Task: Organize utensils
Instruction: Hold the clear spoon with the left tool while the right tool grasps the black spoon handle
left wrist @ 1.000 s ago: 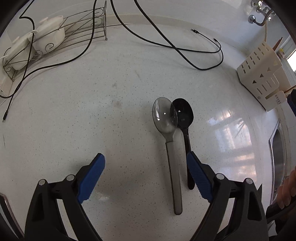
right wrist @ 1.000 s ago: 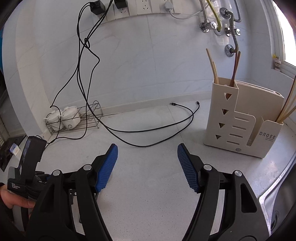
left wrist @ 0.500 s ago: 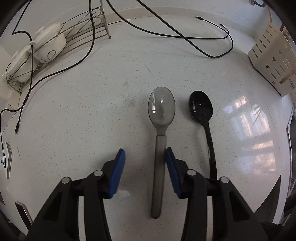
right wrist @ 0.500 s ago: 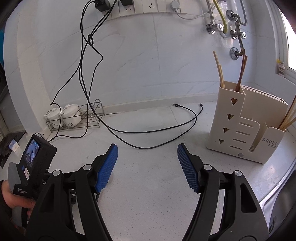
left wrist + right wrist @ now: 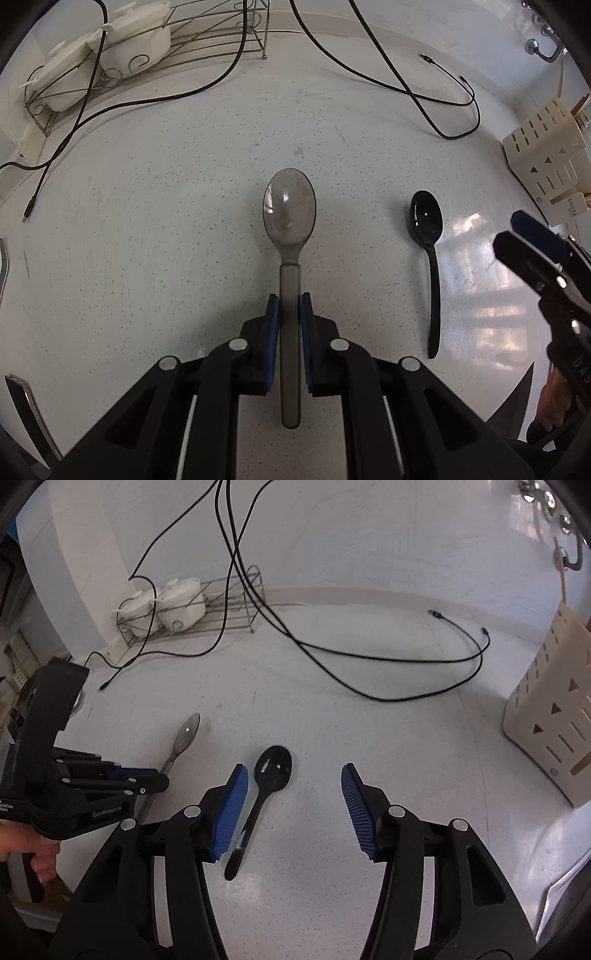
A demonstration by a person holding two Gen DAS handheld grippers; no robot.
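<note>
A translucent grey spoon point(image 5: 289, 218) lies on the white speckled counter, bowl pointing away. My left gripper point(image 5: 290, 306) is shut on its handle; both show at the left of the right wrist view, spoon point(image 5: 186, 733), gripper point(image 5: 159, 779). A black spoon point(image 5: 425, 218) lies to the right of the grey one. In the right wrist view the black spoon point(image 5: 271, 768) lies just inside my left finger. My right gripper point(image 5: 291, 805) is open and empty above it. A cream utensil holder point(image 5: 550, 716) stands at the right.
Black cables point(image 5: 369, 657) trail across the back of the counter. A wire rack with white lidded pots point(image 5: 110, 48) stands at the back left. The sink edge point(image 5: 561, 886) is at the lower right. Taps and hoses point(image 5: 565, 520) are on the wall.
My left gripper has closed on the grey spoon's handle. My right gripper has tipped down and moved over the black spoon, staying open.
</note>
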